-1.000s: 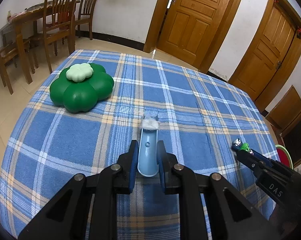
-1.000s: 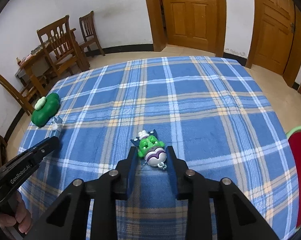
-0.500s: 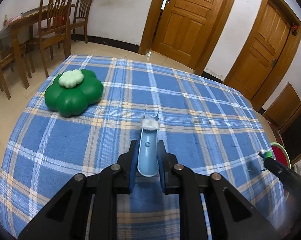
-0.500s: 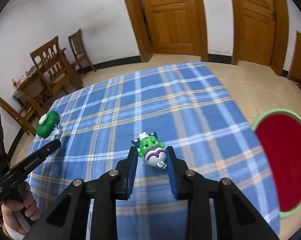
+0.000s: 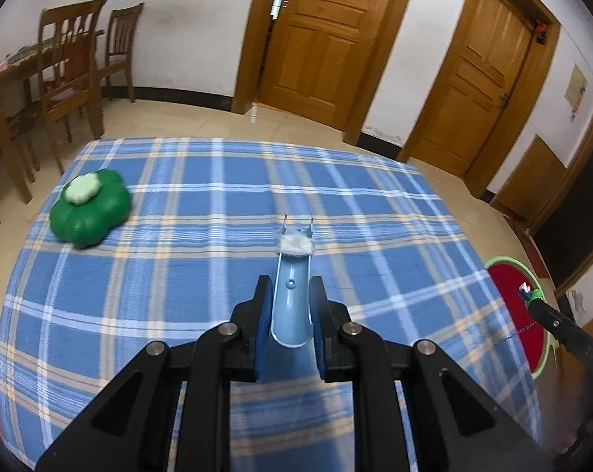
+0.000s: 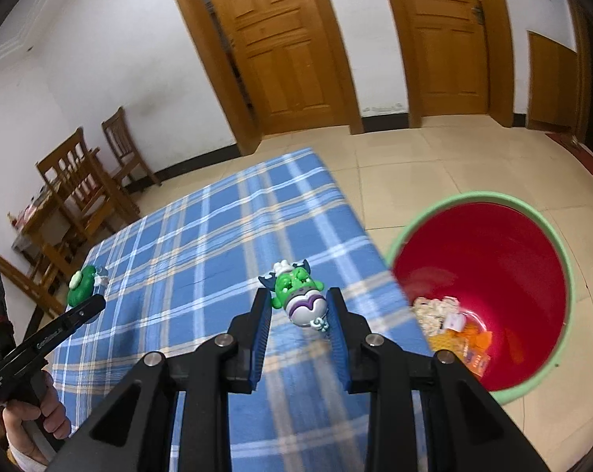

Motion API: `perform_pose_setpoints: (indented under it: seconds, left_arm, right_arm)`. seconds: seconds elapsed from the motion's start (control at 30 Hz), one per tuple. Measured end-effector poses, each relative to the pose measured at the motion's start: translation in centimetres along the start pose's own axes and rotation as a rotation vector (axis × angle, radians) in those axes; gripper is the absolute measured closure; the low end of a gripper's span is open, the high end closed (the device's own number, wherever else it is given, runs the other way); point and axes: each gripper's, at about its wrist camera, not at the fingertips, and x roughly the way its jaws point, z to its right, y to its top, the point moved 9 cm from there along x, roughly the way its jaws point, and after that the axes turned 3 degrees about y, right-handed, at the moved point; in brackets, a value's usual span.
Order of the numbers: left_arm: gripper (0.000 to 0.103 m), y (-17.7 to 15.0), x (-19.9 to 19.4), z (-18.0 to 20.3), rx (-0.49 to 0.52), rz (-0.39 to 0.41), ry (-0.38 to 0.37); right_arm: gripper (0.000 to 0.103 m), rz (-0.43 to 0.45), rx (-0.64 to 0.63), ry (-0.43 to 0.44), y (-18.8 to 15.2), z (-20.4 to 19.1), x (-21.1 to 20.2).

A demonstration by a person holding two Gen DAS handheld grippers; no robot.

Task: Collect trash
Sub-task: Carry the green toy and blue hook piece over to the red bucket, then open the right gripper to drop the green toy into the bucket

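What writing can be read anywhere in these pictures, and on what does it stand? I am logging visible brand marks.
"GenRobot.AI", roughly, small and slanted: white print on the side of the left gripper, right wrist view.
A second white line lower on its handle: too small to read.
Print on the orange wrappers in the red bin: too blurred.
Wall notice beside the door: too small.

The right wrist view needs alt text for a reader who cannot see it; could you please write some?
The right tool holds a green toy over the edge of a blue plaid table. Beside the table, a red bin on the tiled floor holds scraps, and the left tool shows at left.
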Motion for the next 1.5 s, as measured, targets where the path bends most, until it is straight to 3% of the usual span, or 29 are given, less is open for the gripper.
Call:
perform_pose_setpoints:
  seconds: [0.47,0.73,1.5]
  left_arm:
    - [0.085,0.0,-1.1,10.0,0.129,-0.039,-0.132]
    - [0.085,-0.3,-0.9,15.1,0.179,-0.058,-0.194]
    - [0.085,-2.8,1.6,26.1,0.339,-0.137,-0.308]
  right_arm:
    - [0.072,0.061,0.211,-0.068,0.1,9.6,-3.6]
    - [0.072,0.036,0.319,-0.11,-1.2,14.4,-3.8]
    - [0.066,0.072,0.431,-0.101,-1.9,19.2,-5.4]
